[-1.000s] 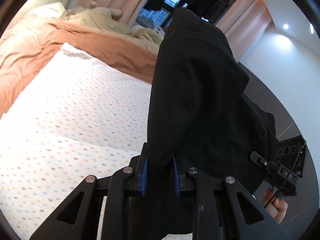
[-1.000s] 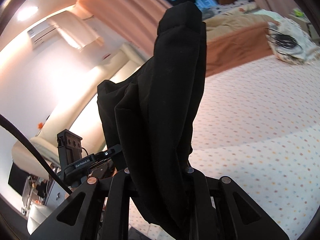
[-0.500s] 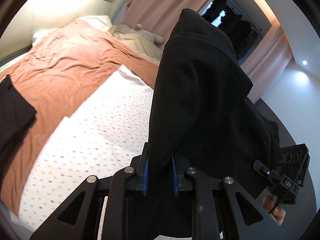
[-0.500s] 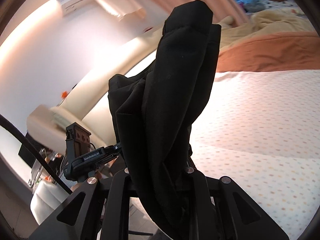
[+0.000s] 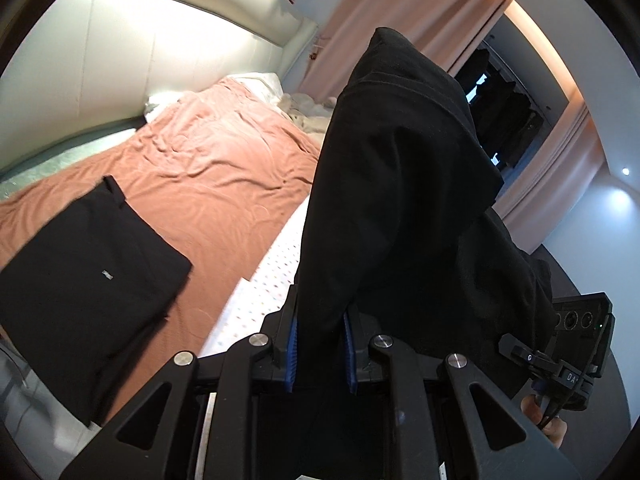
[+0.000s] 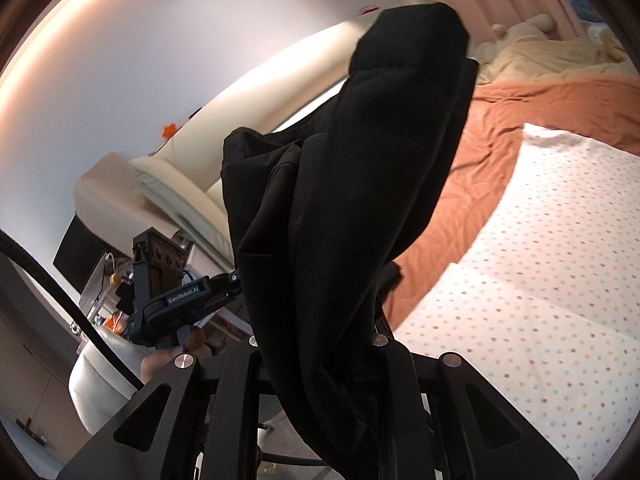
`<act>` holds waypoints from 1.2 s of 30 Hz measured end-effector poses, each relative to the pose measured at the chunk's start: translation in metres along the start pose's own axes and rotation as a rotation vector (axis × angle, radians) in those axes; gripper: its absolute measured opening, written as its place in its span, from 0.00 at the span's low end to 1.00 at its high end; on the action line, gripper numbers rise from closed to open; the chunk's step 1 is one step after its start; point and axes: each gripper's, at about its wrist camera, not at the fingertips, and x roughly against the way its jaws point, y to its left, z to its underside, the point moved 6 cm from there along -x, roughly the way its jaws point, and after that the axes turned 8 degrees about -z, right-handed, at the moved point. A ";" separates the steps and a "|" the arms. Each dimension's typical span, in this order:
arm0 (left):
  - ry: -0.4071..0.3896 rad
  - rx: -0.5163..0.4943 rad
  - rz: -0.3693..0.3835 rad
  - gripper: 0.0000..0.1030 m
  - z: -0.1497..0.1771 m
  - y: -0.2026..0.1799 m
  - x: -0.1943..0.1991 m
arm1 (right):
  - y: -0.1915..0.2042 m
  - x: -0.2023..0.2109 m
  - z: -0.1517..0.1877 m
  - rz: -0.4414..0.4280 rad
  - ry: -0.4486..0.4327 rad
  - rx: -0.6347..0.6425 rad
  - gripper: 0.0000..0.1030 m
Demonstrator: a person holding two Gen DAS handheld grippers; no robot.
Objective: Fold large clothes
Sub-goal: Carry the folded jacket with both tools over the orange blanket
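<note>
You hold one black garment (image 5: 400, 208) up between both grippers, above the bed.

Your left gripper (image 5: 319, 354) has its two blue-padded fingers (image 5: 292, 350) closed on a thick bunch of the cloth, with only the fabric between the pads. On your right gripper (image 6: 320, 344) the fingers are hidden under the cloth, but the fabric comes up from between them, so they pinch it too. The garment is matte, heavy and soft, and it stands above each gripper as a tall rounded fold with seams along the edge. Under it lie a rust-brown wrinkled bedspread (image 5: 208, 168) and a white sheet with small coloured dots (image 6: 540, 280). A second black piece (image 5: 84, 280), flat and rectangular, lies on the bedspread at your left.
</note>
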 end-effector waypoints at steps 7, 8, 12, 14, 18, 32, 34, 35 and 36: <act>-0.044 0.033 -0.041 0.18 -0.018 0.053 0.025 | 0.011 -0.073 -0.030 -0.041 0.058 0.048 0.13; -0.050 0.038 -0.049 0.18 -0.021 0.060 0.030 | 0.011 -0.080 -0.030 -0.047 0.066 0.053 0.13; -0.088 0.040 -0.098 0.18 -0.038 0.098 0.050 | 0.019 -0.111 -0.027 -0.089 0.106 0.075 0.13; -0.104 0.048 -0.119 0.18 -0.044 0.111 0.061 | 0.017 -0.118 -0.022 -0.107 0.121 0.083 0.13; -0.135 0.061 -0.173 0.18 -0.056 0.137 0.078 | 0.026 -0.165 -0.024 -0.151 0.149 0.085 0.13; -0.139 0.097 -0.338 0.17 -0.097 0.233 0.096 | -0.006 -0.235 -0.005 -0.300 0.233 -0.043 0.13; -0.125 0.087 -0.356 0.17 -0.100 0.239 0.087 | -0.021 -0.240 -0.004 -0.305 0.240 -0.060 0.13; -0.114 0.082 -0.363 0.17 -0.102 0.242 0.079 | -0.031 -0.244 -0.005 -0.305 0.243 -0.072 0.13; -0.103 0.077 -0.370 0.17 -0.103 0.244 0.070 | -0.038 -0.246 -0.006 -0.305 0.243 -0.082 0.13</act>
